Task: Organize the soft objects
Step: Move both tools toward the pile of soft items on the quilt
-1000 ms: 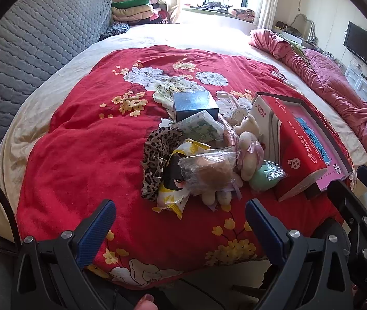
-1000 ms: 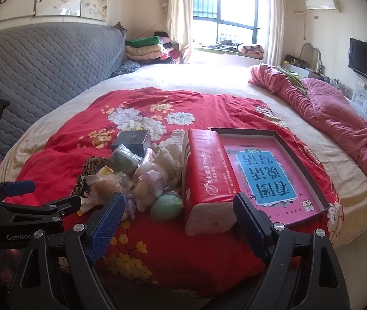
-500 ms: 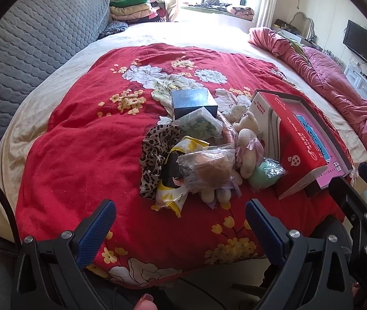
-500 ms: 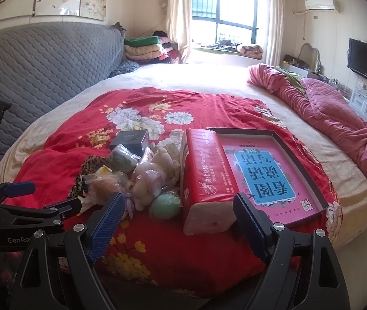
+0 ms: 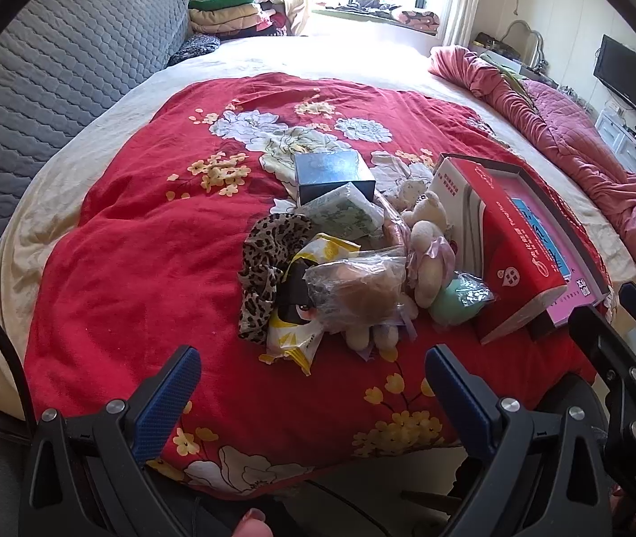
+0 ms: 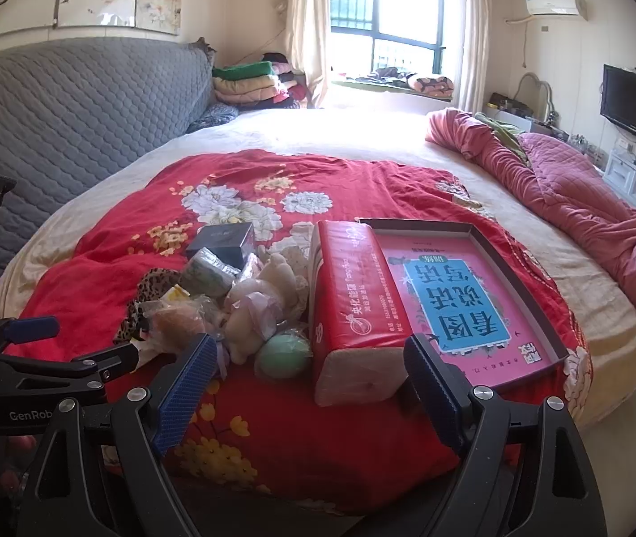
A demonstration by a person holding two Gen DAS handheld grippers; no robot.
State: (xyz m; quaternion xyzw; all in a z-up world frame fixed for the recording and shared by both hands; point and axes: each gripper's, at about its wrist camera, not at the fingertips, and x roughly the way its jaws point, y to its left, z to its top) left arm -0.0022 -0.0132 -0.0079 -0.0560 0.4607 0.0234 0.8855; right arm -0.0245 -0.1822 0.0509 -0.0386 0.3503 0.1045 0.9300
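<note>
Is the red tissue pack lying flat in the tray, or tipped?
Tipped: the red tissue pack leans on the tray's left rim, one long edge on the blanket.

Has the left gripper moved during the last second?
Yes. The left gripper has edged forward and slightly down: in its view the blue box and the pile sit lower than before, with less window showing.

Leopard-print cloth, perhaps green ball

Grey quilted headboard left; wall TV right; barred window behind; folded blankets stacked beside headboard.
</note>
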